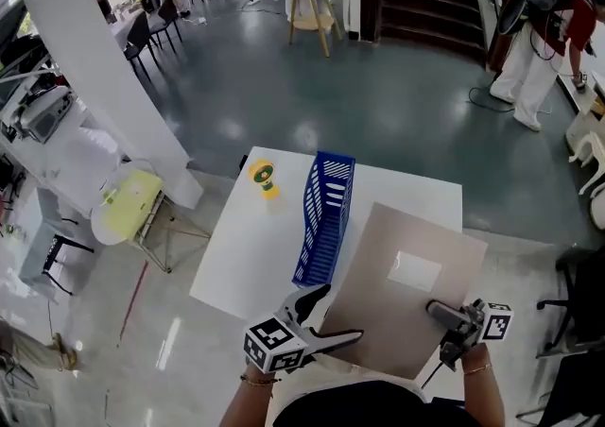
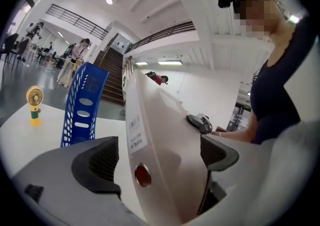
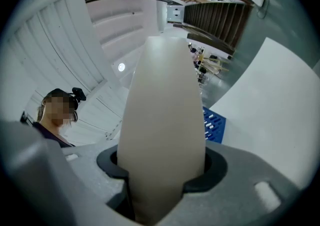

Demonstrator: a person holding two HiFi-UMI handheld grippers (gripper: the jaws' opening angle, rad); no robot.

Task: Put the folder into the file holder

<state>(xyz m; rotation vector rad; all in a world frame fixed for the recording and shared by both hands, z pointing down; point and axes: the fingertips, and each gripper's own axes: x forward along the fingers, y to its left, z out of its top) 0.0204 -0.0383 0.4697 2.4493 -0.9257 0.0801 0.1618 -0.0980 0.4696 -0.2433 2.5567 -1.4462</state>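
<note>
Folder point(image 1: 406, 293) is off the table point(image 1: 236, 264), held flat and tilted over its near right part. It is not yet in the file holder point(image 1: 326, 213).

Right gripper point(image 1: 437, 312): jaws closed on the folder's near edge, pads pressing both faces. This is the firm hold.

Left gripper point(image 1: 342, 314): jaws wide. The folder's corner sits between them, leaning on one pad, and the other pad looks clear of it.

File holder stands upright and empty, just left of the folder, near a small yellow fan point(image 1: 263, 177).

Done: pickup. Left, by my reading: turn the folder on edge, line it up with the open top, lower it in, let go.
</note>
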